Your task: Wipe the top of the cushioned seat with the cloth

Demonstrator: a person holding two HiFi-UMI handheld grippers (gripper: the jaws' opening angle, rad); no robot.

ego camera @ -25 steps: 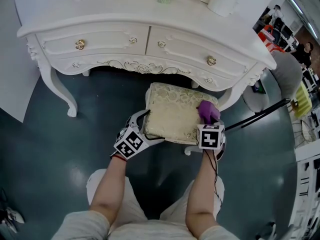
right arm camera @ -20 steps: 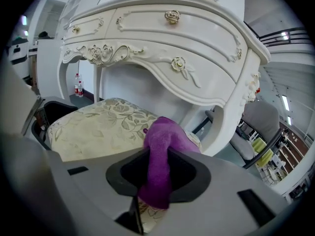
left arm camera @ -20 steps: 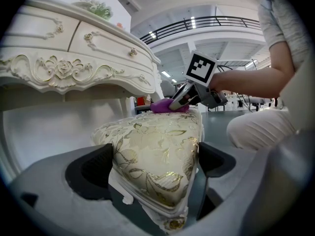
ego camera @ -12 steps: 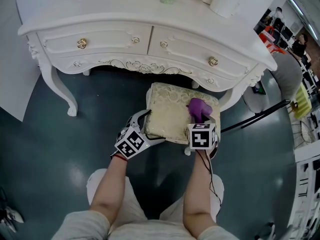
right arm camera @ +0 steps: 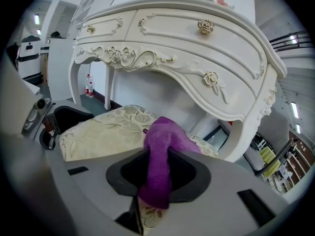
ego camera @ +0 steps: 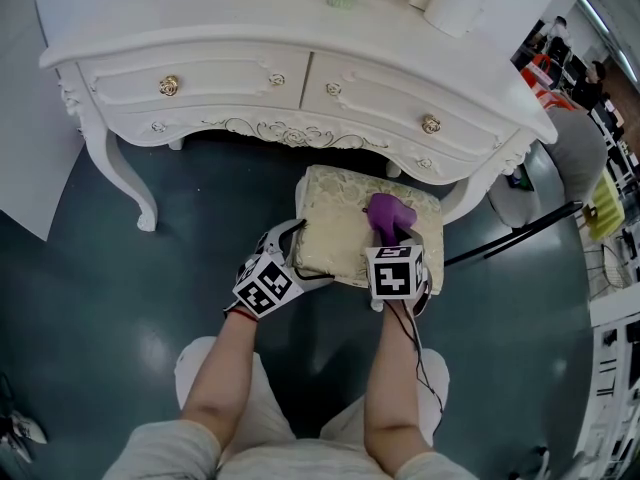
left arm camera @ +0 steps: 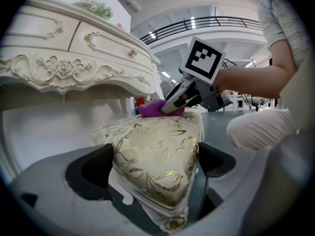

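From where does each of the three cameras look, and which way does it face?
Head view: on the head, facing down; seat, left claw, right claw, forearms.
Left gripper view: on the left claw, facing across the gripped seat corner toward the right claw.
Right gripper view: on the right claw, facing the dresser; pinches the cloth.
All share seat and cloth.

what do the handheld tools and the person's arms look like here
The left tool and right tool each have a pale grey moulded body with black pads and carry a white cube with black square markers. A thin dark cable runs from the right tool along the bare forearm. The person wears a short-sleeved grey top and light trousers.
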